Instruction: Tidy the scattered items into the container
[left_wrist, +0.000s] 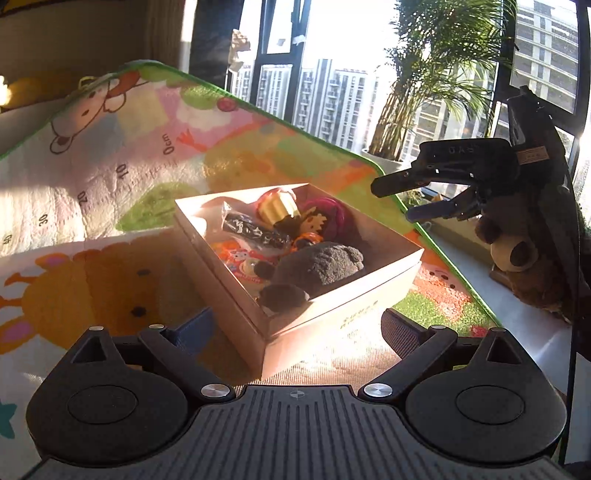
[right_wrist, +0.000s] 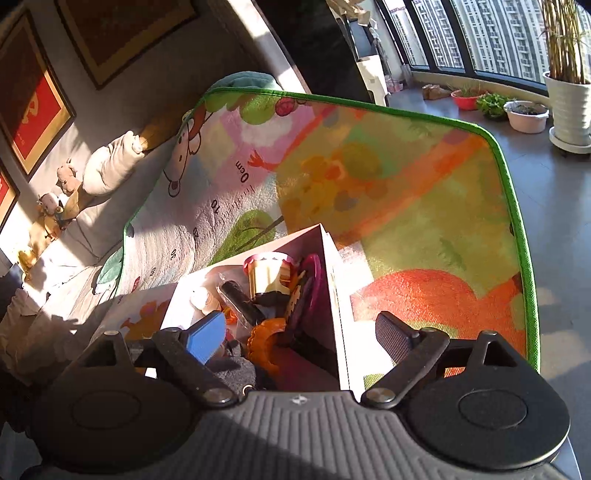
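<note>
My left gripper (left_wrist: 297, 328) has jaws wide apart, nothing btwn them. The box (left_wrist: 343, 314) sits dead ahead at 12 o'clock on the play mat (left_wrist: 110, 192), its near corner toward me, long axis running 10-to-4. Toys already inside, incl. a dark plush (left_wrist: 317, 264). My right gripper (left_wrist: 400, 199) hangs at 2 o'clock, also apart & empty; left is nearer.

**Occluded and cropped regions**

Left wrist view: brown teddy bear (left_wrist: 517, 254) partly hidden behind the right gripper (left_wrist: 399, 199); the print on the white box (left_wrist: 332, 314) is too small to read. Right wrist view: the box's (right_wrist: 332, 295) near end is hidden by the gripper body; the play mat (right_wrist: 406, 184) is likewise cut off.
</note>
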